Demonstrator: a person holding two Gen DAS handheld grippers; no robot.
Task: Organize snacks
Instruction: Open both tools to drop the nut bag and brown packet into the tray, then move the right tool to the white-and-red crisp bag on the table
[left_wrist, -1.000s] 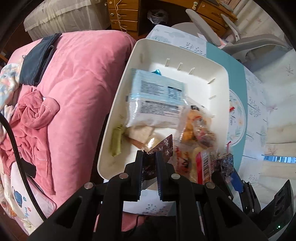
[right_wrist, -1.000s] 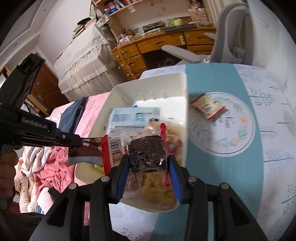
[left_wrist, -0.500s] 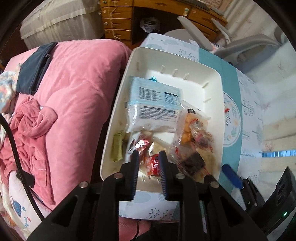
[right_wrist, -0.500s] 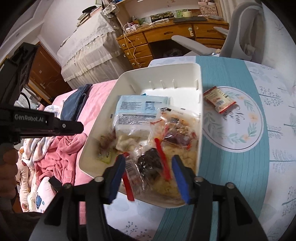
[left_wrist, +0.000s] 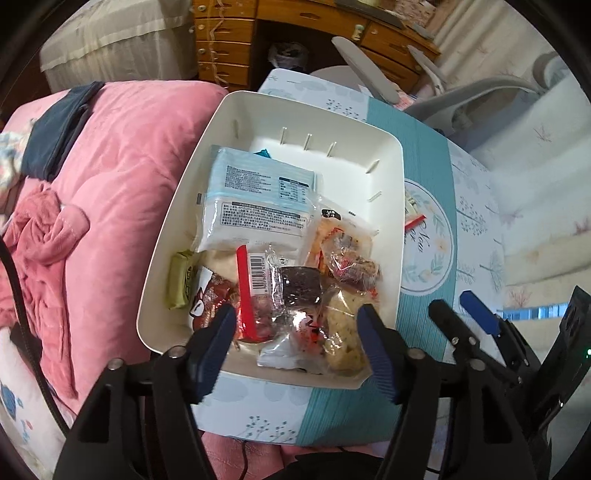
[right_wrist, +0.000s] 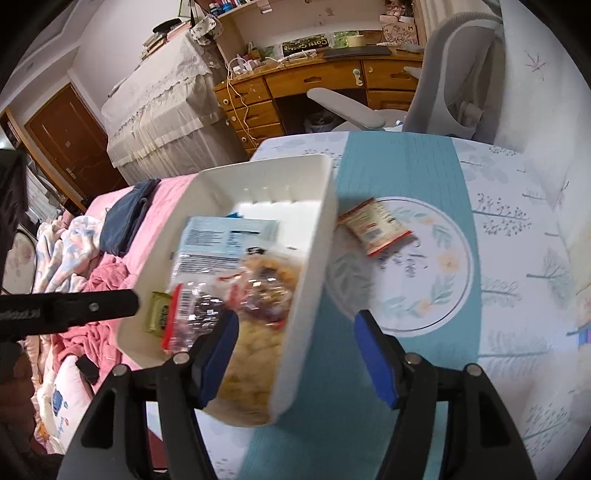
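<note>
Script lettering reading "Now" runs inside the floral ring (left_wrist: 428, 236) printed on the tablecloth, just right of the white bin (left_wrist: 391, 221). In the bin, a barcode (left_wrist: 258, 271) sits on a red-edged wrapper, its digits too small to read, as is the print on the pale blue packet (left_wrist: 258, 192).

- the tub (left_wrist: 388, 236) is white.
- the big packet (left_wrist: 258, 195) in it is light blue and white.
- the cloth (right_wrist: 406, 236) under the right gripper is teal with flowers.
- the blanket (left_wrist: 122, 184) left of the left gripper is pink.
</note>
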